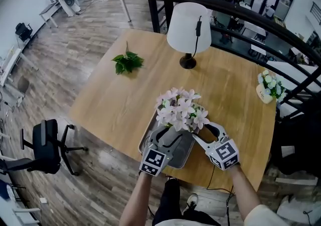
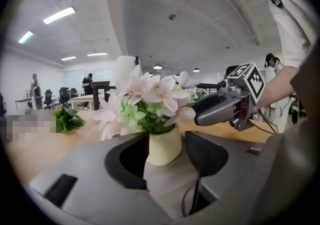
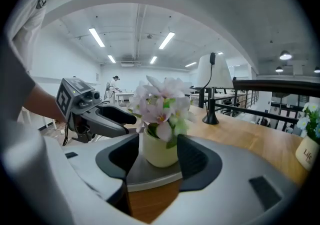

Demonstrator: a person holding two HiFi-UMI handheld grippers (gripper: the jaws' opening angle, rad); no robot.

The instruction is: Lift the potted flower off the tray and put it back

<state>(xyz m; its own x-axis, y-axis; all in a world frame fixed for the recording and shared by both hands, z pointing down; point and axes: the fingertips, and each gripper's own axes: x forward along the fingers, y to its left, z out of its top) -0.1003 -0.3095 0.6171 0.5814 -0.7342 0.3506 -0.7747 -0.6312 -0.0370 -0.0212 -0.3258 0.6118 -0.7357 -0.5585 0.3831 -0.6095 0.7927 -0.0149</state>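
Wooden table (image 1: 115,99) holds the tray (image 1: 147,137) at its near edge, I judge for easy reach. The potted flower (image 1: 180,112) stands on it. My left gripper (image 1: 170,134) at 7 o'clock and right gripper (image 1: 208,132) at 4 o'clock flank it for a two-sided lift. Both pairs of jaws are spread wide, and it sits dead ahead at 12 o'clock between each pair, unpressed.

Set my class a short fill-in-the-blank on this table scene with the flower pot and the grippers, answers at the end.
The potted flower stands on a grey ____. The lamp has a ____ shade. The left gripper and the right gripper each have the potted flower between ____ jaws. The loose sprig on the table is ____.
Missing: tray; white; open; green.
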